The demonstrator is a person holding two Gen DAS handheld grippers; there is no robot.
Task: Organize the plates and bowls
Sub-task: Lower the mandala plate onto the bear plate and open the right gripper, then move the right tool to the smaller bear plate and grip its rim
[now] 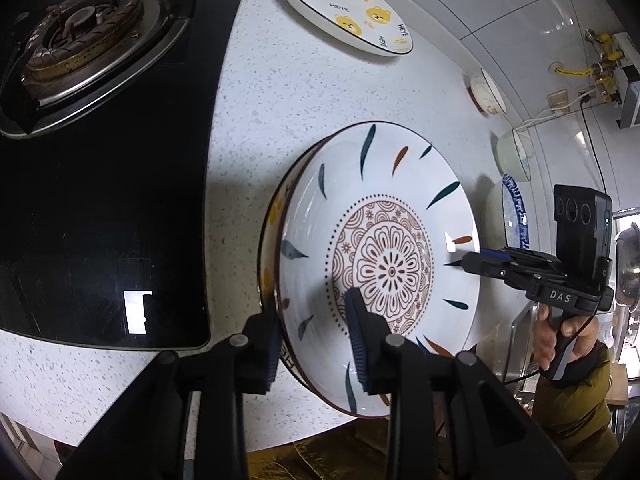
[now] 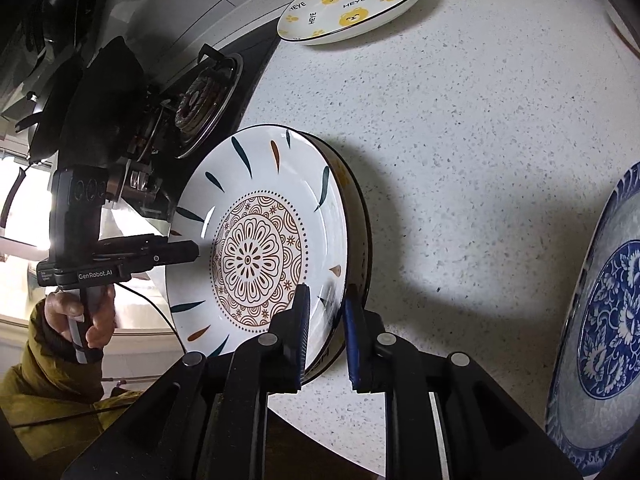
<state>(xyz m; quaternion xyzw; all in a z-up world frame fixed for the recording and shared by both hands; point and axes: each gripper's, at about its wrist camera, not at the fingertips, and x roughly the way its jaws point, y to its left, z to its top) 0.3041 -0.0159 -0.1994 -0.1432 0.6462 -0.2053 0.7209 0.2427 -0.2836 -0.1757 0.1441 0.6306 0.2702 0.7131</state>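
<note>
We have both grippers, left and right, standing loose astride the mandala plate stacked on the bear plate, so we lift them clear without dragging its rim.

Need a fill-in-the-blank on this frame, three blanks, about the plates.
1. The HEYE plate at the back of the counter is printed with yellow ____.
2. The mandala plate lies stacked on top of another ____.
3. The floral plate beside the right gripper is white and ____.
Missing words: bears; plate; blue.
</note>
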